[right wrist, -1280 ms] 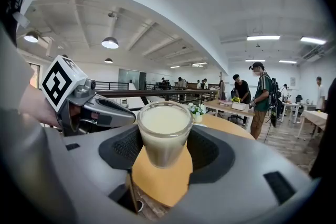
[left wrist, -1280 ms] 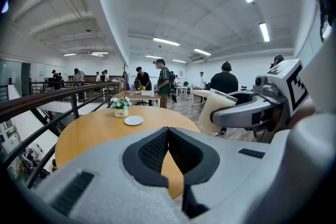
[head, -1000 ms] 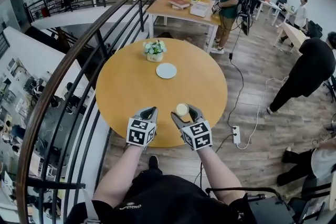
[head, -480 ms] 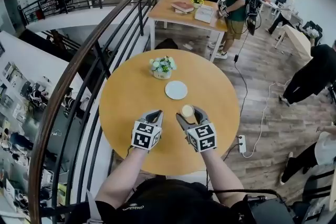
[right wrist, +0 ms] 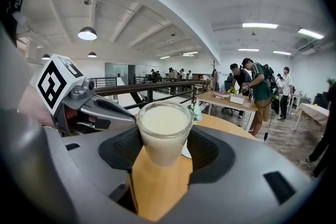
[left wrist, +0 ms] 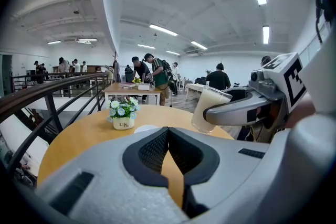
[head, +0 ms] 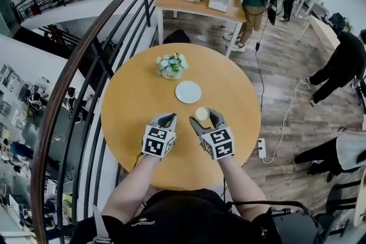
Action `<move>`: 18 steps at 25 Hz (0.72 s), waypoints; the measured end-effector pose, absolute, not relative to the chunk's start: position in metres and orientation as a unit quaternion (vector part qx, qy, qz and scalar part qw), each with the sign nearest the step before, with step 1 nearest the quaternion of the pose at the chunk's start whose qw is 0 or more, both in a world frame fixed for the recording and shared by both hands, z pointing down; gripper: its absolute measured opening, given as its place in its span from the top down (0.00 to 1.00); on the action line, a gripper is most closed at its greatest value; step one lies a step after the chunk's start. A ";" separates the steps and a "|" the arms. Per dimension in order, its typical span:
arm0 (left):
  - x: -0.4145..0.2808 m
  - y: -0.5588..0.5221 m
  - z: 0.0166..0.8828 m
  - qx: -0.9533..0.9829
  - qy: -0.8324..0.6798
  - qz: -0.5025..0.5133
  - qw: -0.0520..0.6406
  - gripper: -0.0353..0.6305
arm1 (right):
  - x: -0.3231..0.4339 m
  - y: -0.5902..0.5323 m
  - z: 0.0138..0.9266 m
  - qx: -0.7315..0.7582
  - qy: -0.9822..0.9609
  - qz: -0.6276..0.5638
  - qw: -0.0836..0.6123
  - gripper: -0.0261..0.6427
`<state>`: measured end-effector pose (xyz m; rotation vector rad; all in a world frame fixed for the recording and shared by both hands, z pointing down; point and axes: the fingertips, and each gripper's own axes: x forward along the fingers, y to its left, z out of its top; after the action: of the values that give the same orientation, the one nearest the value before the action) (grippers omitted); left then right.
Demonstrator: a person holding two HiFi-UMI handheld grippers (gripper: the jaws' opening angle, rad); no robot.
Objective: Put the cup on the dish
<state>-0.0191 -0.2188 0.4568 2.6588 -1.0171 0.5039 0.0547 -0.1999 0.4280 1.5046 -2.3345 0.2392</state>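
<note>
The right gripper [head: 202, 118] is clamped on the cup [right wrist: 164, 134]. Both pads press its sides, and it stands upright, filled nearly to the rim with a pale creamy liquid. It is held over the round wooden table [head: 134, 103], toward the table's near half. At the cup's 9 o'clock in the head view, just beside it, the left gripper [head: 167, 120] has its jaws together at the tips with nothing between them. The white dish [head: 188, 91] lies bare on the table at about 11 o'clock from the cup, near it but apart. Beyond the dish, again at 11 o'clock, sits a small white pot of flowers [head: 171, 66]. A dark metal railing [head: 91, 48] curves past the table's 9 o'clock side. At 12 o'clock, well apart, is a rectangular table [head: 191, 3] with books on it and people standing around it.
</note>
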 end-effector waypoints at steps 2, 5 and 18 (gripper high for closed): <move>-0.014 -0.221 0.460 0.910 -0.353 0.175 0.129 0.95 | 0.058 -0.203 0.430 0.525 -0.827 0.084 0.181 0.58; -0.008 -0.223 0.461 0.907 -0.360 0.176 0.133 0.95 | 0.064 -0.207 0.433 0.517 -0.831 0.086 0.185 0.58; 0.003 -0.221 0.494 0.893 -0.372 0.200 0.156 0.95 | 0.077 -0.214 0.462 0.496 -0.838 0.105 0.201 0.58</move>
<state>0.0031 -0.2208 0.4936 2.5562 -1.0636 0.5739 0.0770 -0.2135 0.4622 1.3850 -2.3427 0.2928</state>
